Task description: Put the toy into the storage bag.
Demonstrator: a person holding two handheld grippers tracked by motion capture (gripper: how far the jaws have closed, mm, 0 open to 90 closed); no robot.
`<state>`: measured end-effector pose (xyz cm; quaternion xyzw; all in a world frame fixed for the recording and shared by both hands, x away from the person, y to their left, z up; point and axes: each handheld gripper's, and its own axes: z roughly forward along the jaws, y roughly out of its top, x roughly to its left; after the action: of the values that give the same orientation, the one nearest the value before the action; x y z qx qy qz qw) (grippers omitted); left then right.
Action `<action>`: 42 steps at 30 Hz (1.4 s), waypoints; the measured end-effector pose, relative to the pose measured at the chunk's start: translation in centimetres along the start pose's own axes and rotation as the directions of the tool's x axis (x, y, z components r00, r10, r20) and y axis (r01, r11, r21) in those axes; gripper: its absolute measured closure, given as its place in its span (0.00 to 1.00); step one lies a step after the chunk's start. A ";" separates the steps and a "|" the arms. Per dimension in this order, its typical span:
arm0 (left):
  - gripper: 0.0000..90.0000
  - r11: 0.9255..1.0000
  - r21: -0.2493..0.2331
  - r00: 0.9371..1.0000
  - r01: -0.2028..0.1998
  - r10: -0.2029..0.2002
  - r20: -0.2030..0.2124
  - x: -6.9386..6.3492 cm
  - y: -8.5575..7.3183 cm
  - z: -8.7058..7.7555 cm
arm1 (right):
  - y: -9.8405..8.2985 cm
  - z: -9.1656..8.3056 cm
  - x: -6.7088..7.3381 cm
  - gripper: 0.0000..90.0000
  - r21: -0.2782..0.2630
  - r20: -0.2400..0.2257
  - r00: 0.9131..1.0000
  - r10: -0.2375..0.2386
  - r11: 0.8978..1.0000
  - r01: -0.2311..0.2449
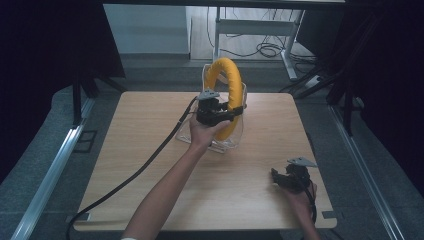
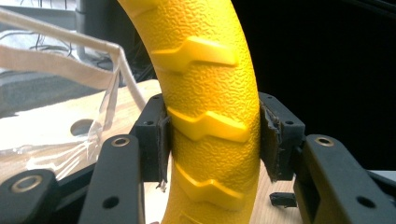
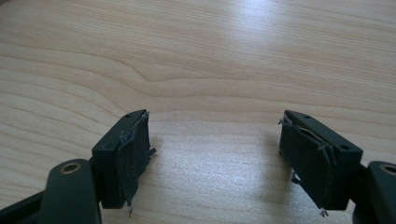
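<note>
left gripper (image 1: 235,113) fingers tight on yellow ring (image 1: 226,75) — upright

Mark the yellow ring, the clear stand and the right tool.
yellow ring (image 2: 210,93): left gripper view, ribbed band just above the pads.
clear stand (image 1: 223,145): high view, front base edge.
right tool (image 3: 215,158): right gripper view, midway between its open fingertips.
</note>
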<state>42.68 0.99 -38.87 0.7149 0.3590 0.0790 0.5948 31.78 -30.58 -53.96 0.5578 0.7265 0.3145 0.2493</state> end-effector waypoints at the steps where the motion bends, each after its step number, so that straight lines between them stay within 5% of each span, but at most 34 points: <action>1: 0.56 1.000 -0.001 1.000 0.013 -0.013 -0.007 0.3 -0.2 0.0 | 0.0 0.0 0.0 0.28 0.000 0.000 1.000 0.000 1.000 0.000; 4: 0.56 0.998 -0.026 0.999 0.052 -0.052 0.002 1.2 -0.6 -0.3 | 0.0 0.0 0.0 0.28 0.000 -0.001 1.000 0.000 1.000 0.000; 16: 0.55 0.999 -0.008 0.999 0.039 -0.039 -0.006 1.1 -0.6 -0.2 | 0.0 0.0 0.0 0.28 0.000 -0.001 1.000 0.000 1.000 0.000; 22: 0.50 1.000 0.007 0.998 -0.018 0.019 -0.055 0.4 -0.3 -0.3 | 0.0 0.0 0.0 0.28 -0.001 -0.001 1.000 0.000 1.000 0.000; 26: 0.39 1.000 0.006 0.998 -0.017 0.018 -0.055 0.4 -0.1 -0.6 | 0.0 0.0 0.0 0.28 0.000 -0.001 1.000 0.001 1.000 -0.001; 38: 0.32 0.993 0.036 0.994 -0.110 0.111 -0.019 -1.4 -0.2 -2.2 | 0.0 0.0 0.0 0.28 0.000 -0.002 1.000 0.003 1.000 -0.003; 42: 0.33 0.995 0.024 0.996 -0.094 0.094 0.006 -1.3 -0.5 -3.4 | 0.0 0.0 0.1 0.28 0.000 -0.002 1.000 0.005 1.000 -0.005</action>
<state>39.68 2.88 -37.91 0.7382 0.3245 0.1007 0.5828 31.76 -30.53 -53.97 0.5594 0.7253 0.3155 0.2479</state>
